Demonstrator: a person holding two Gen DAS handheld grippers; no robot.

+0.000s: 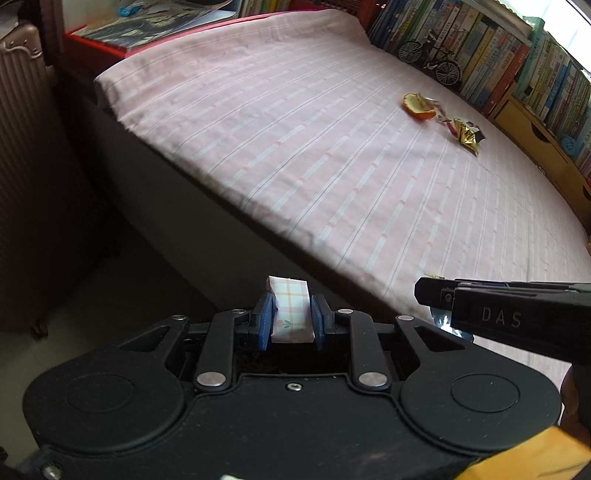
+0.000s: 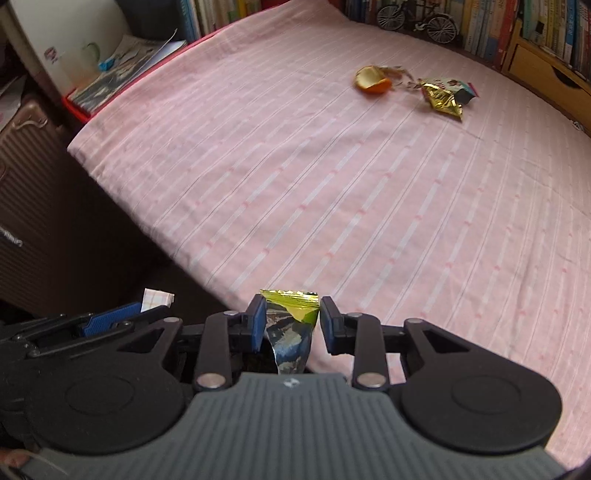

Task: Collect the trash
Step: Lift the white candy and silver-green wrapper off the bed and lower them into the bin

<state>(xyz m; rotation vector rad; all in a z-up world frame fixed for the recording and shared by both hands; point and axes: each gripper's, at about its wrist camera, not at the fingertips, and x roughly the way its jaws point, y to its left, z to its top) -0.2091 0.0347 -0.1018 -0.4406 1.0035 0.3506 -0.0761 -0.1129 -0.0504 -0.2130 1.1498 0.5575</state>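
Note:
In the left wrist view my left gripper (image 1: 291,314) is shut on a small plaid paper packet (image 1: 291,310), which stands upright between the blue pads over the bed's near edge. My right gripper (image 2: 290,321) is shut on a crumpled foil wrapper (image 2: 291,325) with a green-gold top. The two grippers are side by side: the right gripper (image 1: 421,291) shows edge-on at the right, and the left gripper (image 2: 147,308) with its packet (image 2: 157,298) shows at the lower left. Far across the bed lie an orange peel (image 1: 417,107) (image 2: 371,83) and a gold snack wrapper (image 1: 466,134) (image 2: 443,98).
The bed (image 1: 295,147) has a pink striped sheet. A ribbed suitcase (image 1: 22,147) stands on the floor at the left. Bookshelves (image 1: 498,55) with a bicycle ornament (image 2: 417,18) line the far side. A red stand with magazines (image 2: 110,77) is at the bed's far left corner.

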